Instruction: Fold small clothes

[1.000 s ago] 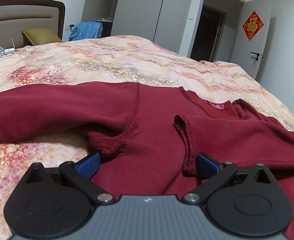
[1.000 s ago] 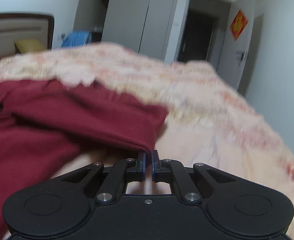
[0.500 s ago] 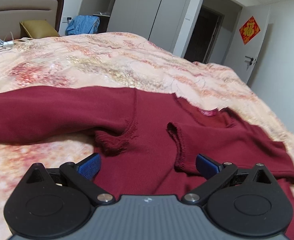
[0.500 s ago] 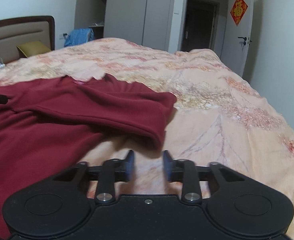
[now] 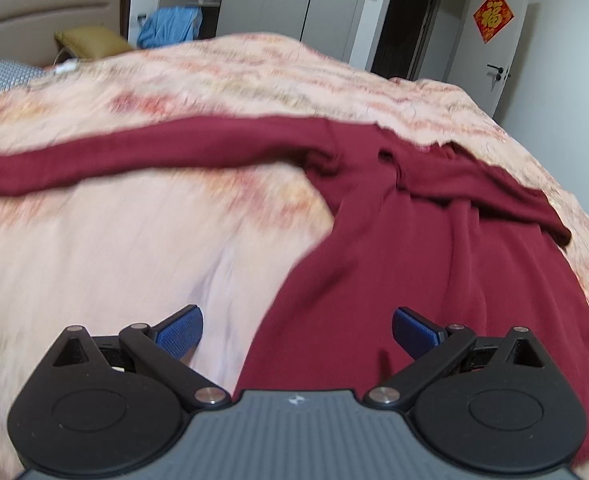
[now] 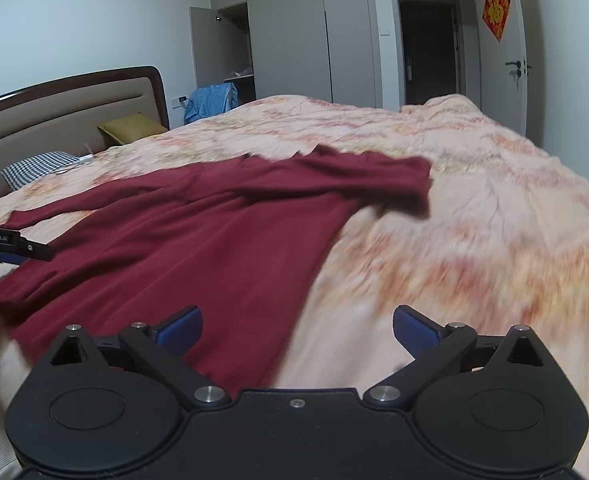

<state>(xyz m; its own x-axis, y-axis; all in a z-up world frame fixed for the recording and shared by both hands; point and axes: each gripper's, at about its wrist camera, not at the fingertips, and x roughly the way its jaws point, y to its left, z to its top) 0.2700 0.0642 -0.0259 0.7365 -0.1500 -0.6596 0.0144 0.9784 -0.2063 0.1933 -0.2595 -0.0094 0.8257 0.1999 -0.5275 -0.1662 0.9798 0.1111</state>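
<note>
Sweater (image 6: 198,240): one, dark red, lay across the centre of the bed (image 6: 474,208), one sleeve stretched left, the other folded over its chest. Bare quilt lay open on both sides. The right gripper (image 6: 297,326) had just released the sleeve and spread wide; the left gripper (image 5: 297,326) hung open, empty, farther back than before.

both wrist views look low and forward across the bed (image 5: 134,240), sharing the red garment (image 6: 198,240).

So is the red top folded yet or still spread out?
Mostly spread: the red top lies flat, one sleeve stretched out, the other sleeve folded across.
</note>
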